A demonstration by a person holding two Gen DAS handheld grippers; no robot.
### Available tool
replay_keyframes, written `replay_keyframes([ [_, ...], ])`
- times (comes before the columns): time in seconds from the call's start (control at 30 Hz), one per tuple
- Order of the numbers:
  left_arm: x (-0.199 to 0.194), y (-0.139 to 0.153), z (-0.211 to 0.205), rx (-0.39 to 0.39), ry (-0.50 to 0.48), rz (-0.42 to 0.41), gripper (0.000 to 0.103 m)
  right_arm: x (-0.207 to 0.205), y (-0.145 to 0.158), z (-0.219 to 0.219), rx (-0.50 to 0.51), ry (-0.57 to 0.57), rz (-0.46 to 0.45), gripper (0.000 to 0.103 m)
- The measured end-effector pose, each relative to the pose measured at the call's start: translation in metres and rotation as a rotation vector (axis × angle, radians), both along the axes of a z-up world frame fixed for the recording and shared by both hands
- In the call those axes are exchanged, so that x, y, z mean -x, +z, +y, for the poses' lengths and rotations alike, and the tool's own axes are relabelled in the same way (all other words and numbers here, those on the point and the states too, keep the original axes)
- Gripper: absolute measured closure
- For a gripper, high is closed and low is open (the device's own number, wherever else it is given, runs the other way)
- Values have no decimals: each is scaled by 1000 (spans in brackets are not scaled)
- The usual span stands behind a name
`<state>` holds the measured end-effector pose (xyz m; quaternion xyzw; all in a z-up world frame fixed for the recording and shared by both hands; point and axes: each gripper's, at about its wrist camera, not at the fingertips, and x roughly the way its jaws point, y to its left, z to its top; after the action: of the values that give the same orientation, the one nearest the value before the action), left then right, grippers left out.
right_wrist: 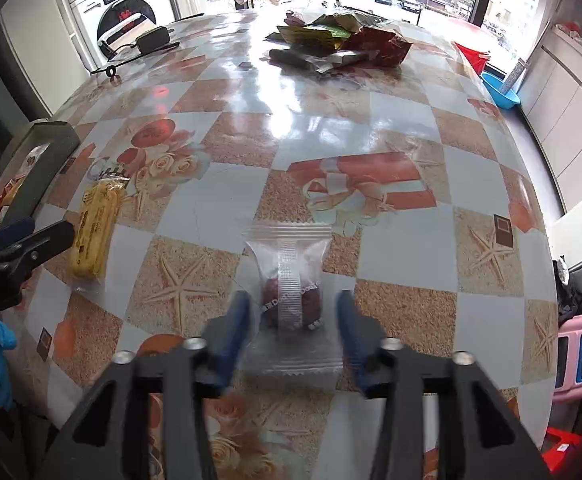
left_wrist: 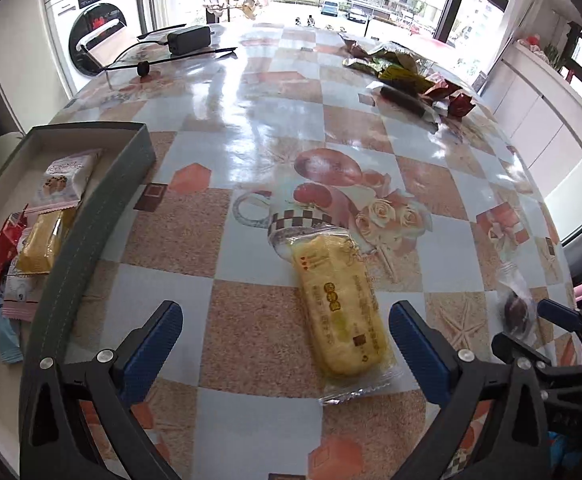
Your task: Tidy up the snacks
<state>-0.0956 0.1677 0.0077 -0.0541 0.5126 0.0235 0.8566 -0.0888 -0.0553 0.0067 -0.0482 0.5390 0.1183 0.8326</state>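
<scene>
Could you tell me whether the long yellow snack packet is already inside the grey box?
No, the yellow snack packet lies on the table between the open left gripper, outside the grey box.

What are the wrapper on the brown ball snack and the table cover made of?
Wrapper: thin clear plastic film, it seems; the brown ball shows through, and its ends are crimped. Table cover: probably glossy vinyl or oilcloth; printed checks with bright window glare on it.

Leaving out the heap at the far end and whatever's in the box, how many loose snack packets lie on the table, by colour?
Yellow packet: 1
Clear packet with a dark round snack: 1
Total: 2
</scene>
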Motion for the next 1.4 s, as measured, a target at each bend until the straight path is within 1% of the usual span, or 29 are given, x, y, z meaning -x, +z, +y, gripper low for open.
replay_keyframes([
  [0.07, -4, -7, -6, -25, 15, 22, 0, -2, -3, -2, -5, 1, 4, 8],
  [0.13, -8, -14, -9, -48, 33, 37, 0, -2, -5, -4, 14, 1, -19, 8],
  [0.17, -7, -15, -11, -70, 34, 18, 0, -1, -5, -4, 19, -3, -28, 7],
  [0.2, -8, -16, -12, -64, 30, 8, 0, -2, -7, -5, 18, -8, -35, 2],
  [0.23, -7, -16, -11, -64, 32, -2, 0, -2, -9, -5, 15, -14, -37, 0],
  [0.27, -8, -17, -11, -65, 32, -12, 0, -2, -10, -3, 35, -22, -55, 0],
  [0.43, -3, -20, -10, -74, 27, -99, 0, -2, -12, 0, 21, -25, -129, 0],
  [0.6, -2, -18, -8, -73, 27, -111, 0, -1, -13, 0, 9, -21, -162, 0],
  [1.4, -2, -19, -9, -73, 27, -111, 0, -3, -13, 0, 9, -20, -163, 0],
])
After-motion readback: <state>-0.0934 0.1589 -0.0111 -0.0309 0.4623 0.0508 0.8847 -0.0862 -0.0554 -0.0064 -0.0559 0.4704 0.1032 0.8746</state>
